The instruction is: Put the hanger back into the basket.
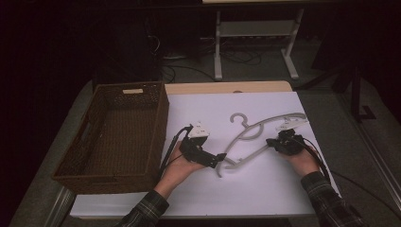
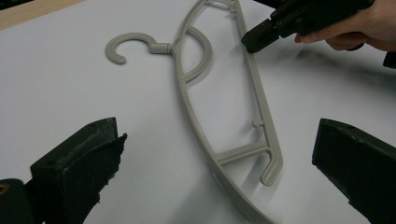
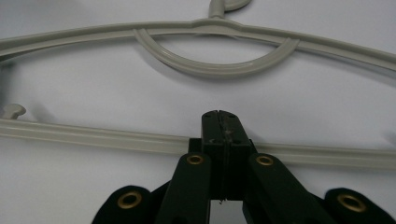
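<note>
Right gripper [image 3: 219, 116]: jaws fully closed, pads meeting, tips right over the lower bar of the hanger [image 1: 257, 137]; can't tell if the bar is pinched. Left gripper [image 1: 218, 160]: jaws wide, nothing between the pads, hanger's near-left end just ahead of them. Wicker basket [image 1: 158, 118] stands left of the left hand, near. White table [image 1: 265, 194] is bare near and far of the hanger. Hanger: grey plastic, lying flat mid-table, hook pointing far-left.
</note>
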A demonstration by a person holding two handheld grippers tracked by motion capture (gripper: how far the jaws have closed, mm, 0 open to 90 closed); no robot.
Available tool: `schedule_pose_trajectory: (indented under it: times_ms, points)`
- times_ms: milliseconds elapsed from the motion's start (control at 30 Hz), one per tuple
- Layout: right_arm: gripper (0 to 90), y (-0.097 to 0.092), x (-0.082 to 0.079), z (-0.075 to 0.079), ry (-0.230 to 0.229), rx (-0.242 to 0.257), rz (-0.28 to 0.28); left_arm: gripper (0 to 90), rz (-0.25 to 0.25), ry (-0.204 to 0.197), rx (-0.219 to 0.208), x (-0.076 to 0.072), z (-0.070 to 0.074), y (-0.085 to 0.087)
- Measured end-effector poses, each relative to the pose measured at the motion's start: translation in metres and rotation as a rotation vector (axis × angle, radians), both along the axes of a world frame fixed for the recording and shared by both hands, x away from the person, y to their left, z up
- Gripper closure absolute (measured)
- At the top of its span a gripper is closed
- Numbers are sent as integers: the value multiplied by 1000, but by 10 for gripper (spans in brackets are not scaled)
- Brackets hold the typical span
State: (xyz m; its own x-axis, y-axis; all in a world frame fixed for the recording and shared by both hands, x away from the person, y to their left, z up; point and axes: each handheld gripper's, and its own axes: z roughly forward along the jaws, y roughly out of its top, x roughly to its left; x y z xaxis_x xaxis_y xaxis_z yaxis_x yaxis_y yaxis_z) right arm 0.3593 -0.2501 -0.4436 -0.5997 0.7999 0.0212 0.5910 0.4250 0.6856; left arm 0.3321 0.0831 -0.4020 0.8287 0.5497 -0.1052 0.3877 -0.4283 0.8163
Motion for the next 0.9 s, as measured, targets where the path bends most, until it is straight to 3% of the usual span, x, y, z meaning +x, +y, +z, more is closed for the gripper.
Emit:
schedule_pose_trajectory:
  times_ms: [433,900]
  points:
    - [896,0,1,-6,18,-5,-1,9,1,6,15,4,-3,-4]
    - [898,0,0,-6,18,-9,-1,9,-1,43,58,35,-13,-27]
